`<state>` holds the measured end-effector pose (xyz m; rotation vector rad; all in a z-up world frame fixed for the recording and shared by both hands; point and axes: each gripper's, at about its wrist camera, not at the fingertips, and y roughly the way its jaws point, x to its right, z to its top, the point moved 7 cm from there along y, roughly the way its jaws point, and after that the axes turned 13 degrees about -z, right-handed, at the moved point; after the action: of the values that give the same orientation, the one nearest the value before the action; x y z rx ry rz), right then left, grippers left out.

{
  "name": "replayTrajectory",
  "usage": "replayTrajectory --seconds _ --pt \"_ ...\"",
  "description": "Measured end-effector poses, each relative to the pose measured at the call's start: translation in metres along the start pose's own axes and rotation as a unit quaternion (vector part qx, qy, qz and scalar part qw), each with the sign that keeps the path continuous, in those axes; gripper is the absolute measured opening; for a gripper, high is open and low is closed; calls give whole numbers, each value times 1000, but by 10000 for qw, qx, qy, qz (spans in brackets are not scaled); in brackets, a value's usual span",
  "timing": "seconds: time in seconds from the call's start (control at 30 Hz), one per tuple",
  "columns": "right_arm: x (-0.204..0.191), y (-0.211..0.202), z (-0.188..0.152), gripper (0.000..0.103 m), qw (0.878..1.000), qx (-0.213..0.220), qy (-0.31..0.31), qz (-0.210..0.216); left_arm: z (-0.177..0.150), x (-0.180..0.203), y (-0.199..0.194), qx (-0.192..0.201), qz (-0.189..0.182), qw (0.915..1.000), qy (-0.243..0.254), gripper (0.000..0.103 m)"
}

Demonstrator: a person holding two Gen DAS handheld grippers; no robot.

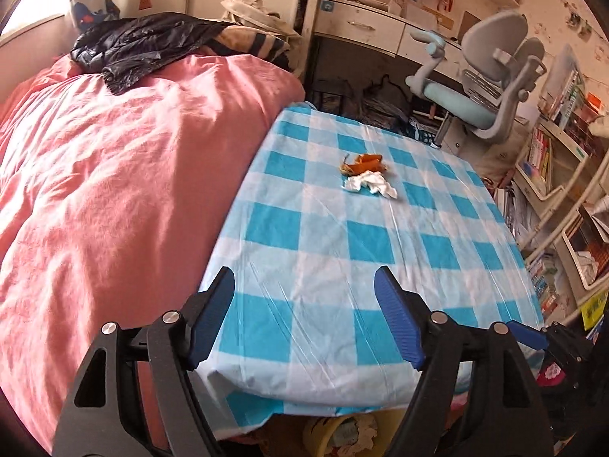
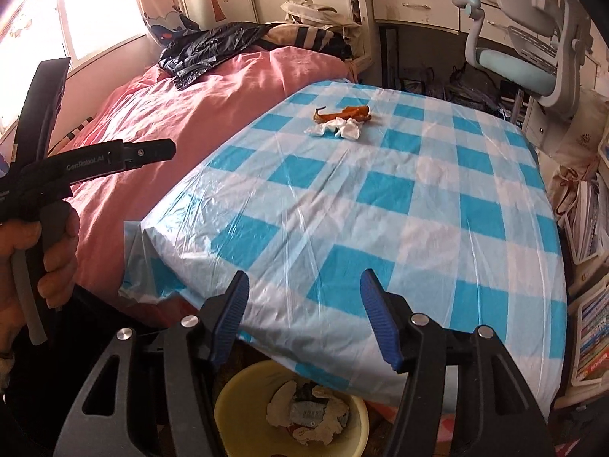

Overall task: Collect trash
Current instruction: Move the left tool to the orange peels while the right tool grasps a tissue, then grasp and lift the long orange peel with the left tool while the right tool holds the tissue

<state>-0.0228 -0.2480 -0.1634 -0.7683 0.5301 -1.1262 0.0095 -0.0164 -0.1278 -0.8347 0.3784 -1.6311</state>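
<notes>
Orange peel (image 1: 363, 163) and a crumpled white tissue (image 1: 371, 184) lie together near the far middle of a table with a blue-and-white checked cloth (image 1: 342, 236). They also show in the right wrist view, peel (image 2: 344, 113) and tissue (image 2: 338, 128). My left gripper (image 1: 304, 283) is open and empty above the table's near edge. My right gripper (image 2: 304, 285) is open and empty above the near edge too. A yellow trash bin (image 2: 243, 392) with paper scraps sits on the floor under the near edge, below the right gripper.
A bed with a pink cover (image 1: 114, 175) runs along the table's left side, with a black jacket (image 1: 141, 45) on it. A grey-blue desk chair (image 1: 479, 87) and desk stand beyond the table. Bookshelves (image 1: 563, 175) line the right. The left gripper's body (image 2: 95, 163) shows at left.
</notes>
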Motion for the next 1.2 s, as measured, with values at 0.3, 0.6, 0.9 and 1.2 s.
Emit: replayTrajectory --seconds 0.3,0.6,0.9,1.2 --pt "1 51 65 59 9997 173 -126 -144 40 -8 44 -11 41 9999 -153 73" --pt "16 114 121 58 9996 185 74 -223 83 -2 95 35 15 9999 -138 73" --pt "21 165 143 51 9998 -29 109 -157 108 -15 144 -16 20 9989 -469 73" --pt "25 165 131 13 9994 -304 -140 119 118 -4 188 -351 -159 9991 -198 73"
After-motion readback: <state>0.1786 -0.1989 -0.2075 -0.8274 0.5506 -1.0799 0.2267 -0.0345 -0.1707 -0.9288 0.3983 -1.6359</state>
